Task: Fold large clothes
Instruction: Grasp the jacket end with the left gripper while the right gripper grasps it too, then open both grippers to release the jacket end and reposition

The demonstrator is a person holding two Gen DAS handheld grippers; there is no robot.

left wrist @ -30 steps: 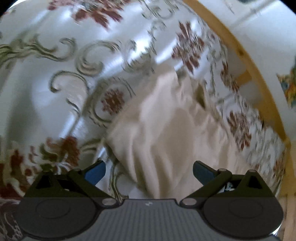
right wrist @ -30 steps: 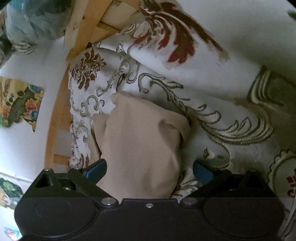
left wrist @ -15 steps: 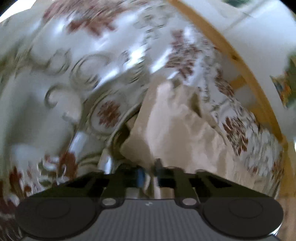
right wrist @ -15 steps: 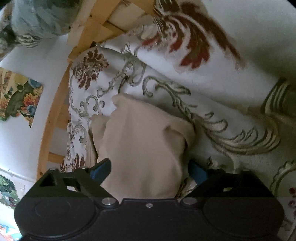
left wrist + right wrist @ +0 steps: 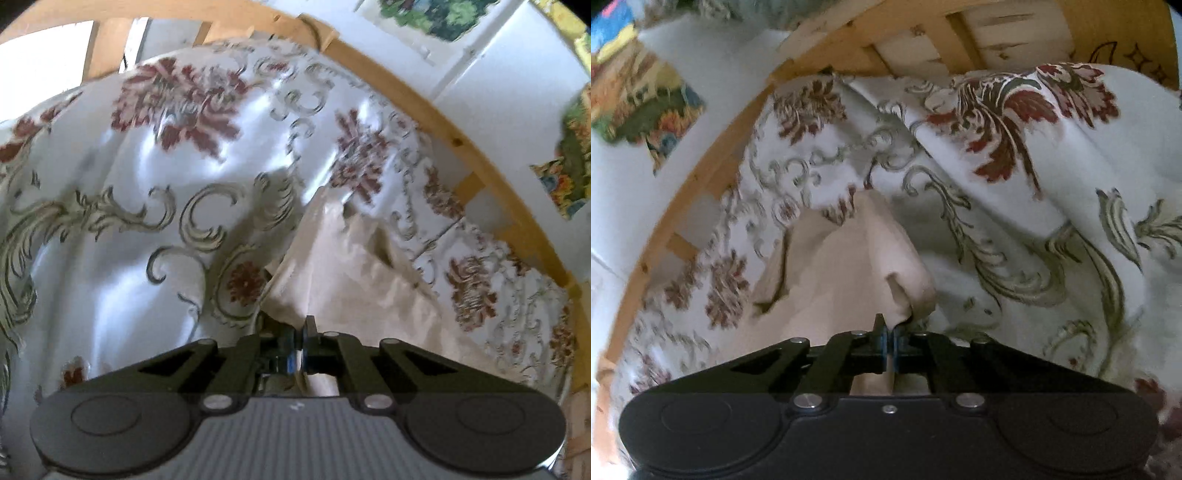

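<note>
Where it lies on the patterned bedspread [image 5: 110,258], the beige garment [image 5: 362,291] runs lengthwise straight out from both sets of jaws, near end at the fingers, far end tapering toward the wooden bed frame [image 5: 424,107].

Item: beige garment [image 5: 849,266], plain cloth, rumpled, with a loose fold at its near edge. Near end gathered and lifted a little; the rest rests on the bedspread.

Left gripper [image 5: 300,339]: jaws closed tight, pinching the garment's near edge at the corner on its left side.

Right gripper [image 5: 888,347]: jaws closed tight on the near edge, beside a small curled lip of cloth.

Key relation: both grippers hold the same near end, so neither arm is clearer ahead. By my reading, the fold turns on carrying this end along the long axis toward the far end.

Surroundings: bedspread [image 5: 1052,221], white with red flowers and grey-green scrolls, heaped in a ridge on the right; frame slats [image 5: 908,48] beyond; colourful pictures [image 5: 639,107] on the white wall.

Containers: I see none.

Risk, judged: the thin cloth may slip or drag unevenly.
</note>
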